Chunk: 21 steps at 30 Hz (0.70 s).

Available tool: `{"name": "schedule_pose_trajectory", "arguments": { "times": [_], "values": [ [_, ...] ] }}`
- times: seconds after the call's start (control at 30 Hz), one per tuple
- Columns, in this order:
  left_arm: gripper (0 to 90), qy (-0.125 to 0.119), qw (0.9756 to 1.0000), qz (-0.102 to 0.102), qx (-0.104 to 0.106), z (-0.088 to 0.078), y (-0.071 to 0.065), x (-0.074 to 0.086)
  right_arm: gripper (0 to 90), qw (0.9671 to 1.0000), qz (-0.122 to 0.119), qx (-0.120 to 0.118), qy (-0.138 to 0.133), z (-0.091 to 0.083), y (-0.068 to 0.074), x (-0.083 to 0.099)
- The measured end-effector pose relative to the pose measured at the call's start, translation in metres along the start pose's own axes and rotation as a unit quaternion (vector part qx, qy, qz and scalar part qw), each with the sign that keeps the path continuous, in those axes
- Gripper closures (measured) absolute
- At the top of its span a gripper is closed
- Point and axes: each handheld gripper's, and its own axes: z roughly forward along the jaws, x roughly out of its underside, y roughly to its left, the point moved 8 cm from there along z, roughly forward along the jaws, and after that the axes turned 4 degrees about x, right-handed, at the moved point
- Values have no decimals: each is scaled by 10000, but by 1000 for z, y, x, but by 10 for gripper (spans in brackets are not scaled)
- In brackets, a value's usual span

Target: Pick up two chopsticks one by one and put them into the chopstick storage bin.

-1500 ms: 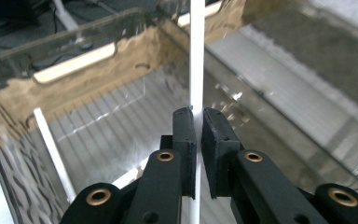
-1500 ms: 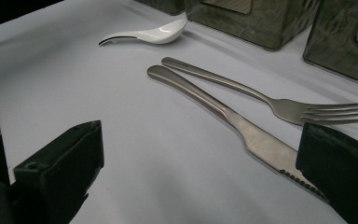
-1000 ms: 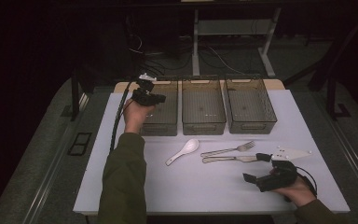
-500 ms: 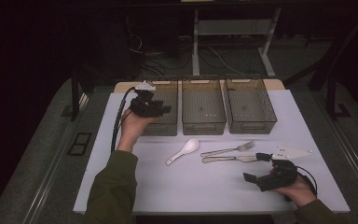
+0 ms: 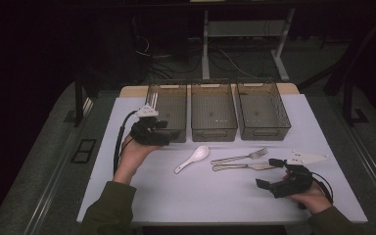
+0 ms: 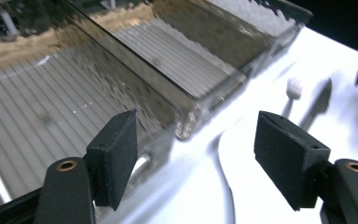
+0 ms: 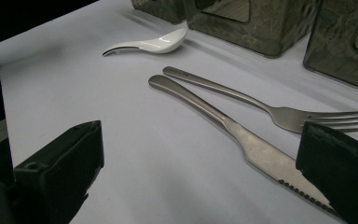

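- the left tongs (image 5: 160, 131) hang with jaws spread wide and nothing between them, at the front of the left bin (image 5: 169, 111), the leftmost of three smoky see-through bins along the far side of the counter (image 5: 127, 191).
- in the left gripper view the jaws look across that bin's ribbed floor and front wall, with the pale counter and the far-off cutlery to the right.
- the right tongs (image 5: 270, 174) rest low on the counter near the front right, jaws also parted and gripping nothing; in the right gripper view they look along the knife (image 7: 242, 135).
- the work looks like sorting cutlery into the bins: the white spoon (image 5: 194, 157) lies in front of the middle bin (image 5: 213, 108), and the fork (image 5: 240, 155) and knife lie side by side just right of it, handles pointing left and nearly touching.
- to do the next pick well, i would bring the left tongs down over the spoon's handle with jaws across it, not along it, since the glazed curve may slip.
- for the right tongs, take the knife by its handle, clear of the fork, so the fork is not dragged along.
- the right bin (image 5: 262, 108) and the others look empty as far as i can tell.
- the counter is a plain white sheet, smooth and matte; beyond it the room is dark, with cables and white table legs on the floor.
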Motion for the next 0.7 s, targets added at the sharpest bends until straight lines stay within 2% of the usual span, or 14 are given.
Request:
{"name": "schedule_pose_trajectory", "arguments": {
  "times": [0.23,0.43,0.7],
  "values": [
    [267,-71,9999,50,52,-1,-17,21,8,10000,-23,-6,19,2,0,0],
    [274,-31,9999,101,44,4,-24,34,8,10000,-49,2,44,0,1,0],
    [327,208,9996,158,130,22,-29,47,8,9999,-107,-2,33,0,2,0]
  ]
}}
